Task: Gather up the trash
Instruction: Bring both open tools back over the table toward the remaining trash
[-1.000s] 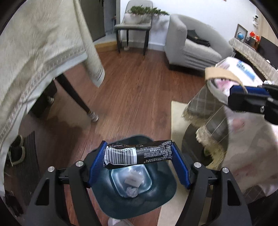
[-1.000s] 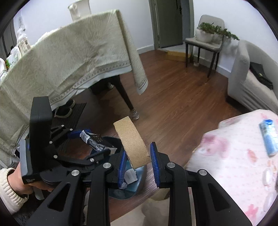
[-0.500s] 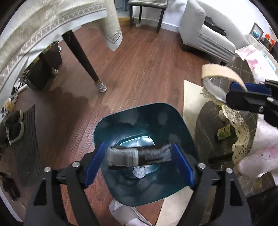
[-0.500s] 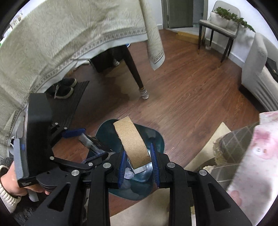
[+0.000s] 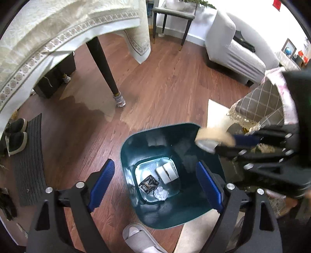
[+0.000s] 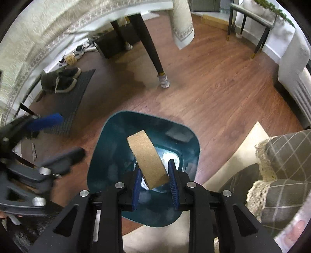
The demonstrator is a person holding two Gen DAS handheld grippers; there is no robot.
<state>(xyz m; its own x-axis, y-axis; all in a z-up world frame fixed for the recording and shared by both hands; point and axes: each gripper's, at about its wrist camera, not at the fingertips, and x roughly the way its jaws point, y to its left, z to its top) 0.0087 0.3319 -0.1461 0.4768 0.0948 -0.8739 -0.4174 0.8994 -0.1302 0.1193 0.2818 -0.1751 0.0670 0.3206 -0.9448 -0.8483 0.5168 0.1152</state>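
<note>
A reddish wood-plank floor (image 5: 171, 81) runs beneath a dark-legged table draped in a cream patterned cloth (image 5: 58, 33). A grey armchair (image 5: 233, 52) and a dark-legged chair (image 5: 173, 13) stand along the white wall; shoes (image 6: 64, 79) rest on a dark mat (image 6: 75, 97).

left claw (image 6: 41, 124) motion-blurred, slipper (image 5: 140, 239) cut off
</note>
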